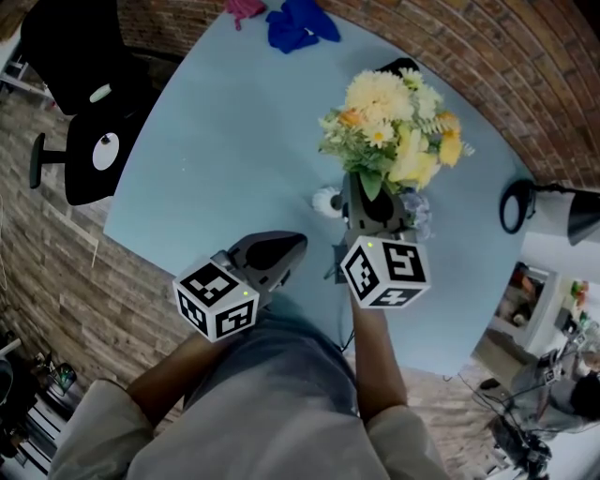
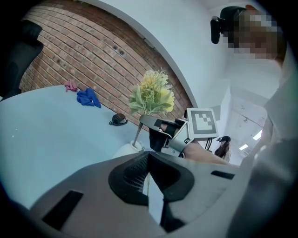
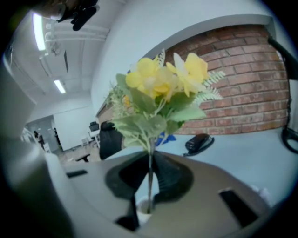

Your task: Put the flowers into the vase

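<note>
A bunch of yellow and cream flowers (image 1: 394,136) with green leaves stands upright over the light blue table (image 1: 225,141). My right gripper (image 1: 367,202) is shut on its thin stem (image 3: 149,169), just below the leaves. The stem's lower end meets the mouth of a small white vase (image 3: 143,205), also seen beside the gripper as the vase (image 1: 326,201). In the left gripper view the flowers (image 2: 151,95), the stem (image 2: 138,134) and the vase (image 2: 126,149) stand ahead. My left gripper (image 1: 293,244) rests near the table's front edge, shut and empty, jaws (image 2: 149,174) pressed together.
A black handheld device (image 2: 118,120) lies on the table beyond the vase. A blue cloth (image 1: 300,23) and a pink cloth (image 1: 244,7) lie at the far edge. A black chair (image 1: 84,112) stands left of the table, a black lamp (image 1: 539,206) to the right.
</note>
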`<action>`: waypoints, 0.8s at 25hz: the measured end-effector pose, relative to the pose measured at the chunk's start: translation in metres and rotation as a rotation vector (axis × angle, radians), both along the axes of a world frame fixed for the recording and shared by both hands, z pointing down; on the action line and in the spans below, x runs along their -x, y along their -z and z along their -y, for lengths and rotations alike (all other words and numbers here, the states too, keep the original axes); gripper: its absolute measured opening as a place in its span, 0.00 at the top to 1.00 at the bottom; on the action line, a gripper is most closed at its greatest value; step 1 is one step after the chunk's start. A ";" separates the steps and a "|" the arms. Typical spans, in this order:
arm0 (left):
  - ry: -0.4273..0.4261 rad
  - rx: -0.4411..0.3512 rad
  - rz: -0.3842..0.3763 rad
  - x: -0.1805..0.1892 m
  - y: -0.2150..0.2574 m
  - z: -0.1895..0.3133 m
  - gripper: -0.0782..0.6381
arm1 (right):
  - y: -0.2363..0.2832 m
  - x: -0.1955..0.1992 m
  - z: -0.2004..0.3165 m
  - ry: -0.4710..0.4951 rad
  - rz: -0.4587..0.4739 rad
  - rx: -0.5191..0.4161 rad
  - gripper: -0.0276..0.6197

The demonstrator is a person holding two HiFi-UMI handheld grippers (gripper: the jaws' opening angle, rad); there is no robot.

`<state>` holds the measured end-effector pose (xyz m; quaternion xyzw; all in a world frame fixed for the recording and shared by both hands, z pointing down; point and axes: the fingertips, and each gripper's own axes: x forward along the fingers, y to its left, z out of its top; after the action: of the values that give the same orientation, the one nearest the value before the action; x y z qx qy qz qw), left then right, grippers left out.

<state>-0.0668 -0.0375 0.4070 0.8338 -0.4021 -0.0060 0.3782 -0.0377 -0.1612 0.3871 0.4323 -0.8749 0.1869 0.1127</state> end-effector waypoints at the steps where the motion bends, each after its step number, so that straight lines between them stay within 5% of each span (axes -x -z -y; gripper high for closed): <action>1: 0.000 0.000 -0.001 0.000 0.000 0.000 0.86 | -0.002 0.001 -0.001 0.003 -0.005 0.001 0.89; 20: -0.004 0.003 -0.008 0.001 -0.001 0.000 0.86 | -0.013 0.009 -0.009 0.042 -0.070 -0.028 0.89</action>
<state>-0.0674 -0.0373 0.4078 0.8339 -0.3991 -0.0081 0.3811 -0.0463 -0.1522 0.4000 0.4219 -0.8818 0.1569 0.1412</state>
